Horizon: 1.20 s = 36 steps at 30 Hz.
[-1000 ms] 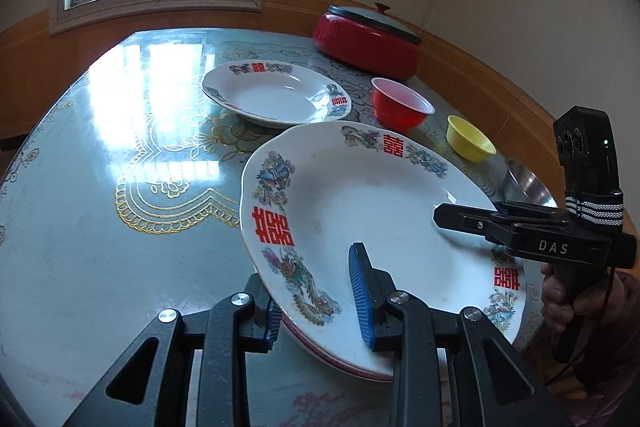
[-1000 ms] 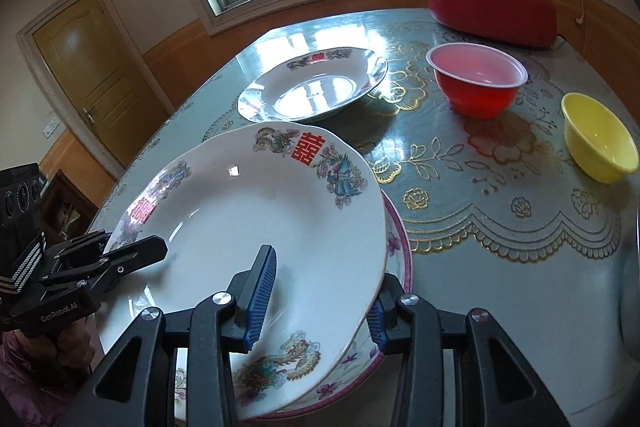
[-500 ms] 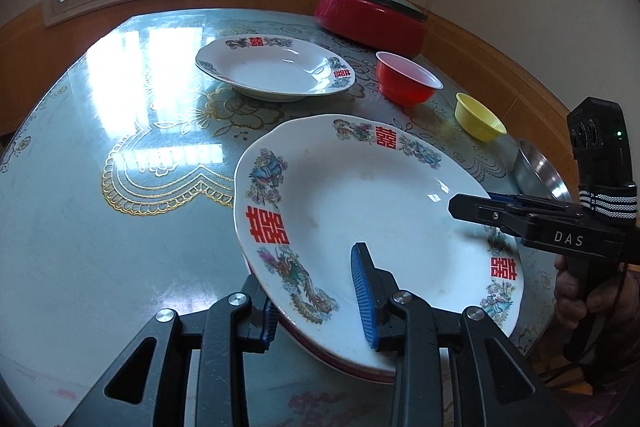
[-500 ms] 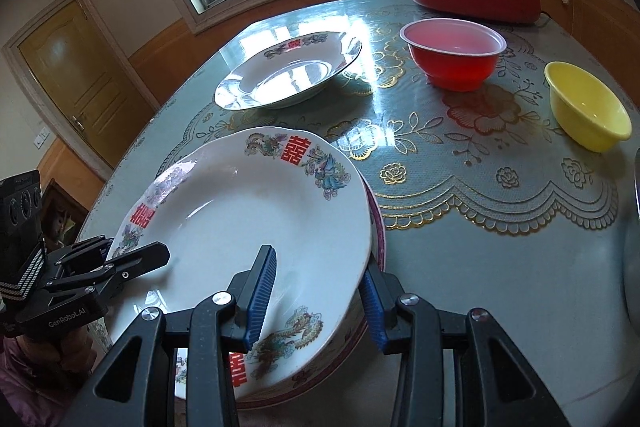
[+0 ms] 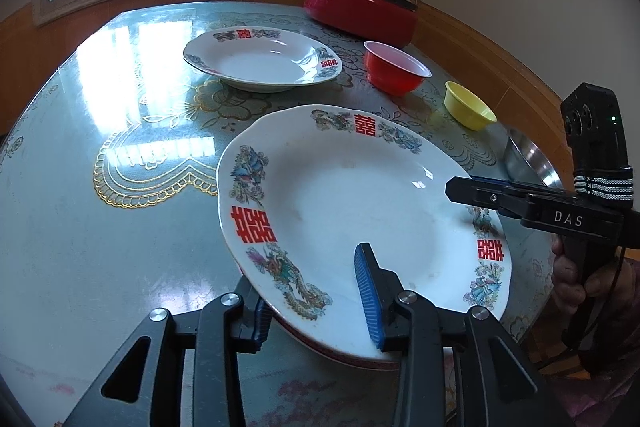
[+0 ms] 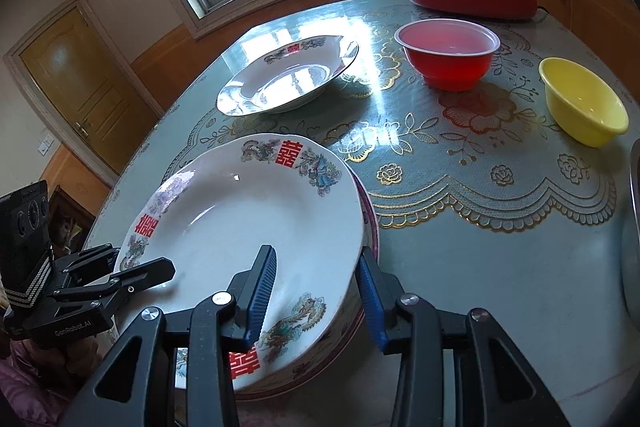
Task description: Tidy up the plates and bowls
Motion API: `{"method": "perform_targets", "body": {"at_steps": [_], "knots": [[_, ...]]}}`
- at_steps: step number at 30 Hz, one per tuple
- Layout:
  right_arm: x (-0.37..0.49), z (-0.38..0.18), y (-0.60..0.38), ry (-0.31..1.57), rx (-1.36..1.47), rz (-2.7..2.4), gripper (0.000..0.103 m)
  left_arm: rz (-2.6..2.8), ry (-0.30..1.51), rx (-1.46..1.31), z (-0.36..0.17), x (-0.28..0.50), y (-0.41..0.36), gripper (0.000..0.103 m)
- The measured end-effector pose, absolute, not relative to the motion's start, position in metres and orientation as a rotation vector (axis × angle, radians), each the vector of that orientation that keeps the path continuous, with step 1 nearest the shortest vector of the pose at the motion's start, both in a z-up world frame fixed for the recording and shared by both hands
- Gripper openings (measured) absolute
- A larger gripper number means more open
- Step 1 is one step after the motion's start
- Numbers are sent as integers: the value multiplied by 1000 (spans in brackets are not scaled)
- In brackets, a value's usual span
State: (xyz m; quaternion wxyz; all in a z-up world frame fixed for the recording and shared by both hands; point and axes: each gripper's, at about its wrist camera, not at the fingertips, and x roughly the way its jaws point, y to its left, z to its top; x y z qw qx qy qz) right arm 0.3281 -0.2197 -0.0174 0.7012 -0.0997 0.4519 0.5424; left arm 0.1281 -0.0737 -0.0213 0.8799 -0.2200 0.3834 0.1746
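- Two tools straddle opposite rims of one big white plate (image 5: 360, 203), which sits on a pink-rimmed plate (image 6: 370, 215) near the front edge of the tabletop (image 5: 80, 227).
- Left tool (image 5: 316, 301): its jaws have just been opening; one blue pad (image 5: 366, 291) stands over the plate's inner face, the other sits outside and under the rim, and the inner pad shows a gap, so the plate is between the jaws but not pinched.
- Right tool (image 6: 316, 297): one pad (image 6: 262, 293) lies over the plate's inside, the other (image 6: 370, 303) outside the rim beside the pink-rimmed plate; both are close to the rim, but whether they press on it cannot be told.
- From the left wrist view, the right tool reaches in over the plate's right rim, held by a hand (image 5: 576, 279).
- Farther back, well apart from both tools, a second white plate (image 5: 262, 61) rests alone on the tabletop.
- To its right stand a red bowl (image 5: 394, 73) and then a yellow bowl (image 5: 468, 105), each apart from the other.
- A steel bowl (image 5: 528, 163) sits at the tabletop's right edge, near the right tool.
- A red lidded pot (image 5: 360, 9) stands at the far side.
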Motion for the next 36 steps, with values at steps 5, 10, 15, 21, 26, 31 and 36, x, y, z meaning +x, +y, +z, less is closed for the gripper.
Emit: {"method": "perform_targets", "body": {"at_steps": [5,10,15,21,26,31,36], "knots": [[331,-17,-222,1014,-199,1208,41,352,811,-450,-21,128,-78,40],[331,-16,-225,1020,-185,1215,41,347,811,-457,-20,126,-79,41],[334,-10,-229,999,-158,1217,41,324,820,-429,-18,128,-88,40],[323,6,-228,928,-188,1257,41,289,828,-429,-20,132,-97,42],[332,4,-232,931,-166,1193,41,322,821,-467,-22,123,-88,38],[359,-8,-237,999,-134,1083,41,347,802,-462,-18,115,-90,38],[359,-19,-234,1046,-128,1113,37,375,777,-481,-14,107,-87,38]]}}
